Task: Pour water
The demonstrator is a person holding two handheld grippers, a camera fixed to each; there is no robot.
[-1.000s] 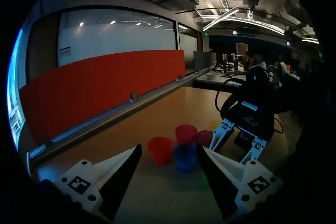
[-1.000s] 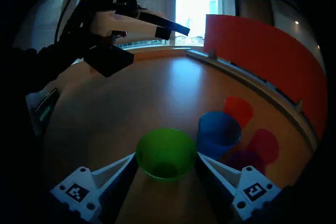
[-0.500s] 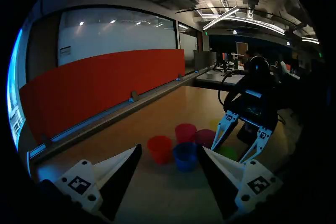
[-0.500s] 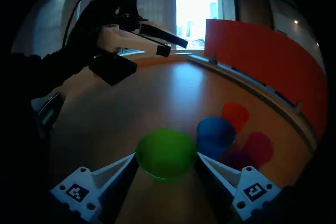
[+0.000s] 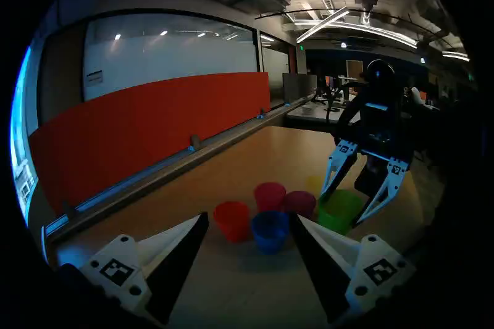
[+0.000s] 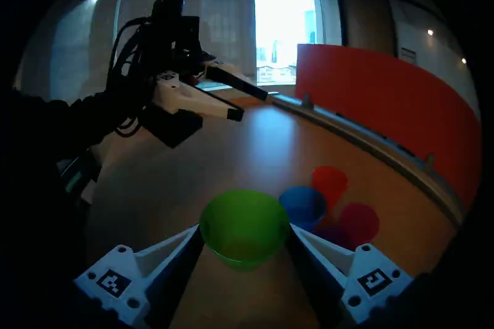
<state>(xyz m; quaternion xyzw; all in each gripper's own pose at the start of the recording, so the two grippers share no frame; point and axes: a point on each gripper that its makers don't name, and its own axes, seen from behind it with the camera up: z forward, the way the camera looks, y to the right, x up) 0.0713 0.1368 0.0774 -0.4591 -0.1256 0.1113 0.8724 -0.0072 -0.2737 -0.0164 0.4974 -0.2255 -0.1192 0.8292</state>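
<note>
Dim office, with a long wooden table (image 6: pixel 247 150) running beside a red partition (image 5: pixel 154 119). In the right gripper view, the right gripper (image 6: pixel 244 231) is clamped on a green cup (image 6: pixel 245 221) at 6 o'clock. Both fingers press its sides, and the cup is upright with its open mouth showing; whether there is water inside cannot be told. At 4 o'clock four more cups stand bunched on the table: a blue cup (image 6: pixel 302 205) nearest the green one, an orange cup (image 6: pixel 328 182) behind it, then a pink cup (image 6: pixel 359 223) and a dark red cup (image 6: pixel 330 233) packed close together. At 11 o'clock the left gripper (image 6: pixel 252 107) hangs above the table, its fingers spread wide with nothing between them and a bright window (image 6: pixel 281 39) behind it. In the left gripper view, that gripper's own fingers frame the bunch of cups at 6 o'clock, the cups lying beyond their tips. There the green cup shows at 4 o'clock, just beside the dark red cup, gripped between the right gripper's white fingers
</note>
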